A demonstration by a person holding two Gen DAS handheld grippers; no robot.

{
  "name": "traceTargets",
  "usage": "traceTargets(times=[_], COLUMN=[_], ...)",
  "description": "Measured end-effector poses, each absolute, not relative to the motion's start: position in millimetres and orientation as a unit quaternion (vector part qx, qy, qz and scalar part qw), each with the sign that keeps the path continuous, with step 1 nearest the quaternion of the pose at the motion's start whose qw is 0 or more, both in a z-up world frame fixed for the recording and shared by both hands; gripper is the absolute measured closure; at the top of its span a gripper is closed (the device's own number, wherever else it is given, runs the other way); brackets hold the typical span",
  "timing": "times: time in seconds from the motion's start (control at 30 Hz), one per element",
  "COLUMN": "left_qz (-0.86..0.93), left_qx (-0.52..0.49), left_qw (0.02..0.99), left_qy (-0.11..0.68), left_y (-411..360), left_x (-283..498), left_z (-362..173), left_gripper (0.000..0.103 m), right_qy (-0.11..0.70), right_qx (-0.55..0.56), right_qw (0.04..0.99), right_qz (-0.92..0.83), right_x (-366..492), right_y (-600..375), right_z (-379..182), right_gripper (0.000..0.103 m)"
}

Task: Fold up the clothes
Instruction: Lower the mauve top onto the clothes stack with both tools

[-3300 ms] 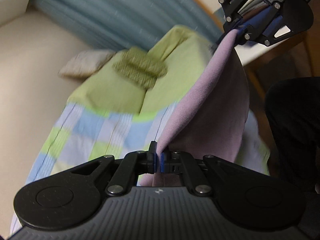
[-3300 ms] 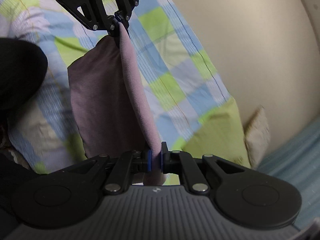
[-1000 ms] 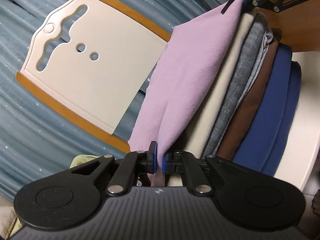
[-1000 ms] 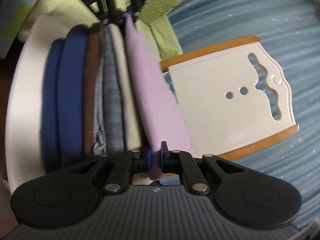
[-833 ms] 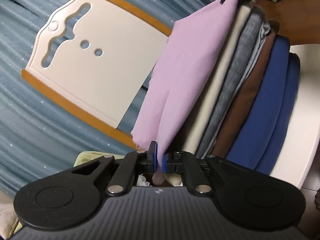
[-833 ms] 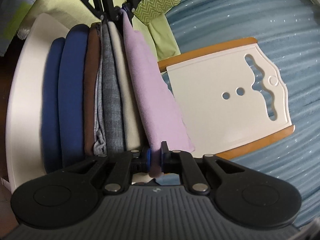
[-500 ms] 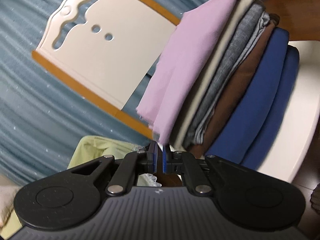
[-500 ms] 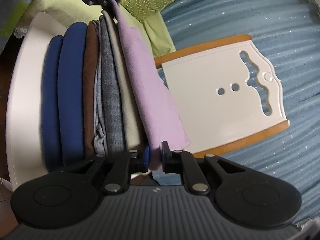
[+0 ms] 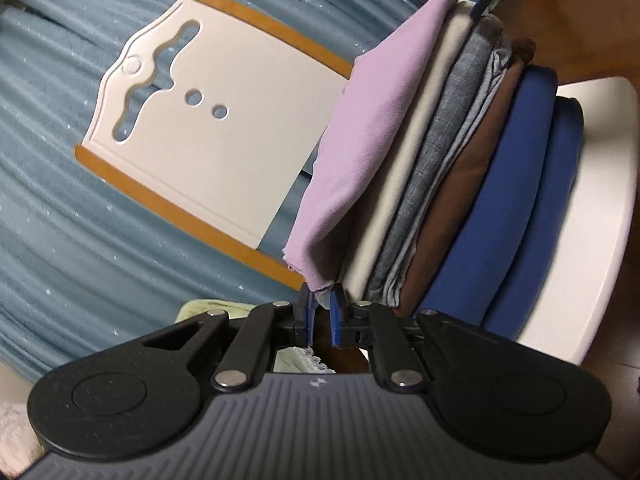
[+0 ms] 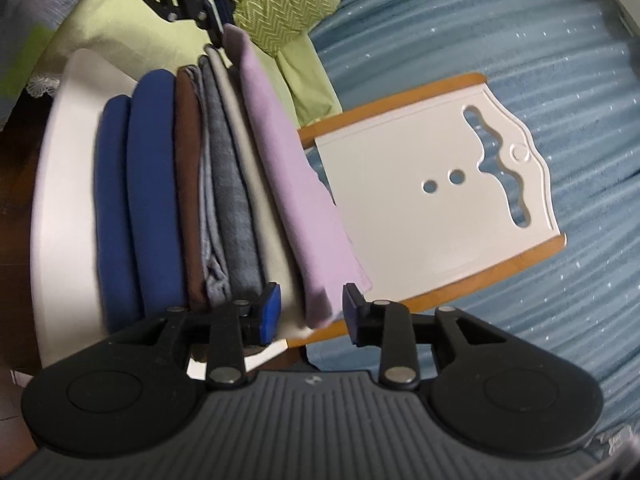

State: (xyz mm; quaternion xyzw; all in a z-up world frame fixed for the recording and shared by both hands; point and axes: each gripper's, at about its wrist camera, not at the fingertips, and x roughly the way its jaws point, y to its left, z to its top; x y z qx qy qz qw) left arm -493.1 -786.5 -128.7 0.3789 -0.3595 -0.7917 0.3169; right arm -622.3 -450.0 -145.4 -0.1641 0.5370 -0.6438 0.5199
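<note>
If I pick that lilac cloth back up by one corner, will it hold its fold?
Probably not. The lilac cloth looks thin and limp, and its layers already splay at the edge. It seems light, and would likely slide off the stack of folded clothes.

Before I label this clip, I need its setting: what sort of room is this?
Most likely a bedroom at home. A white chair with wooden trim holds a stack of folded clothes, blue curtains hang behind it, and green bedding with a pillow lies beyond.
</note>
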Motion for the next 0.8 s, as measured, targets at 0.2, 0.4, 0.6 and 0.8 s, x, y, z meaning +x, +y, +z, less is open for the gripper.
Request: traceTargets(times=[0.2,0.4,0.6,0.8], left_qz=[-0.788,-0.788,-0.783,-0.744], left_qx=[0.373,0.369,0.391,0.343], left_qw=[0.319,0.312,0.273,0.292], left_qy=[-0.372,-0.382,-0.400,-0.494], left_y=[-784,-783,-793,-809], left_x=[-498,-504,-524,-547], left_z=[-127,-126,-126,-103], left_gripper=[0.080,0.061,0.091,0.098], right_qy=[0.524,0.534,0.529,0.502], right_qx=[-0.174,-0.164,-0.139,-0.113], right_qw=[0.525,0.525,0.540,0.547], right_qz=[-0.648,-0.642,-0.640,-0.660], right_x=[-620,-631,-634,-637], right_y=[-463,-469,-474,-476], right_z=[-139,-141,-140,-140], right_gripper=[0.074,0.075,0.091,0.095])
